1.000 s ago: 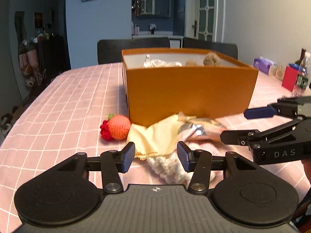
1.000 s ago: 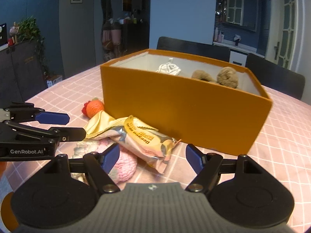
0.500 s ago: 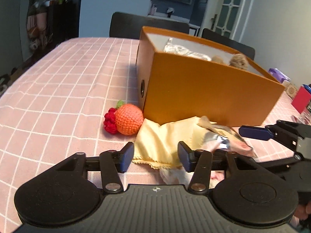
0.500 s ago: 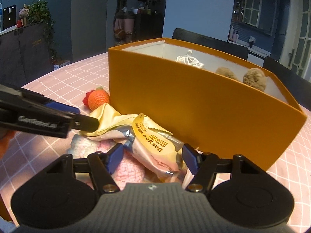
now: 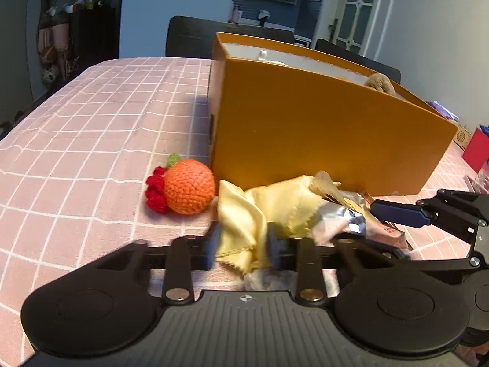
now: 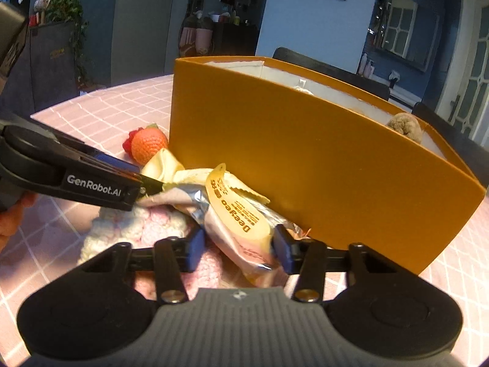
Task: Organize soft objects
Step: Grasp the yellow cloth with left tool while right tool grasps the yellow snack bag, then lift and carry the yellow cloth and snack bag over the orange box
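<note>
A pile of soft things lies in front of the orange box (image 5: 305, 134). My left gripper (image 5: 241, 246) is closing, and its blurred jaws pinch a bunched corner of the yellow cloth (image 5: 275, 208). The right wrist view shows the left gripper (image 6: 149, 185) with its tip on that cloth (image 6: 162, 165). My right gripper (image 6: 239, 252) is closing too, with the snack packet (image 6: 238, 220) filling the gap and touching both pads. A pink and white knitted piece (image 6: 146, 229) lies under the packet. A crocheted orange (image 5: 188, 186) sits to the left.
The pink checked tablecloth (image 5: 91, 122) stretches away to the left. A brown plush (image 6: 405, 124) and a pale item lie inside the box (image 6: 305, 159). Dark chairs (image 5: 195, 36) stand behind the table. A red box (image 5: 476, 150) sits at the right edge.
Both grippers moved forward and down into the pile and their jaws narrowed. The left took hold of the yellow cloth, which bunched up. The right closed around the snack packet.
</note>
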A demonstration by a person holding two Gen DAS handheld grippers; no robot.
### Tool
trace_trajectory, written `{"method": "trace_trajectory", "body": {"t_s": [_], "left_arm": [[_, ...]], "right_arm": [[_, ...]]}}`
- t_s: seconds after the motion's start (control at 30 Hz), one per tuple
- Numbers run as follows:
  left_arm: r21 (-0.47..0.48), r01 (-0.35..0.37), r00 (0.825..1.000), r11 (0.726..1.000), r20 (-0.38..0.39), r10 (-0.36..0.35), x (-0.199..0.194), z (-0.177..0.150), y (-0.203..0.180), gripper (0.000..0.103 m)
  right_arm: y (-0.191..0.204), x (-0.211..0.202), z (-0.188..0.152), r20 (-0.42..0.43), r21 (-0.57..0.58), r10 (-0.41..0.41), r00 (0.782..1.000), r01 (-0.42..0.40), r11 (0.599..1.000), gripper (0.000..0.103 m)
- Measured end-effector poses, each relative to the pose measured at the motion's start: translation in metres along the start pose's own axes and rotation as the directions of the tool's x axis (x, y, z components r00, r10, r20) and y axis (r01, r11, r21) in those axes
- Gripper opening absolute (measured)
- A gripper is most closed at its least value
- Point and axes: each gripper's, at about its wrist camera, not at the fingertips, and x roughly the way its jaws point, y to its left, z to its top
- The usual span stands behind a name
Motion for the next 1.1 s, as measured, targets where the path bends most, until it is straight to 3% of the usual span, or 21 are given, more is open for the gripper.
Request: {"method": "trace_trajectory", "body": {"t_s": [0.07,0.1,0.37,0.43,0.5,0.77,1.1], "left_arm": [[0.022,-0.01,1.0,1.0,-0.001,0.01,0.001,0.0,-0.005,0.006],[0.028,-0.014,1.0,1.0,0.001,0.014,0.001,-0.001,-0.007,0.005],[-0.007,-0.046,0.995,0.999,0.089,0.047,-0.025,0.003,-0.004,0.004],[-0.023,-0.056,0.992,0.998,0.116,0.059,-0.035,0.007,0.0,0.004],[-0.022,-0.057,0.989,0.998,0.136,0.059,-0.044,0.009,0.002,0.004],[0.002,-0.017,0.983,1.0,0.181,0.017,-0.071,0.011,-0.006,0.004],[0.075,0.03,0.969,0.997,0.244,-0.048,-0.097,0.014,-0.03,0.005]], "right_arm": [[0.002,-0.001,0.001,0.001,-0.015,-0.003,1.0,0.003,1.0,0.038],[0.003,-0.001,0.001,0.0,-0.021,-0.005,1.0,0.005,1.0,0.036],[-0.001,-0.014,0.002,0.008,-0.033,-0.024,1.0,0.025,0.999,0.027],[-0.006,-0.02,0.003,0.015,-0.021,-0.027,1.0,0.028,0.999,0.016],[-0.011,-0.027,0.003,0.014,0.006,-0.021,1.0,0.021,1.0,0.013],[-0.031,-0.05,-0.007,-0.004,0.109,-0.042,0.999,0.042,0.993,0.011],[-0.044,-0.107,-0.008,0.073,0.144,-0.083,0.994,0.072,0.987,0.01]]}}
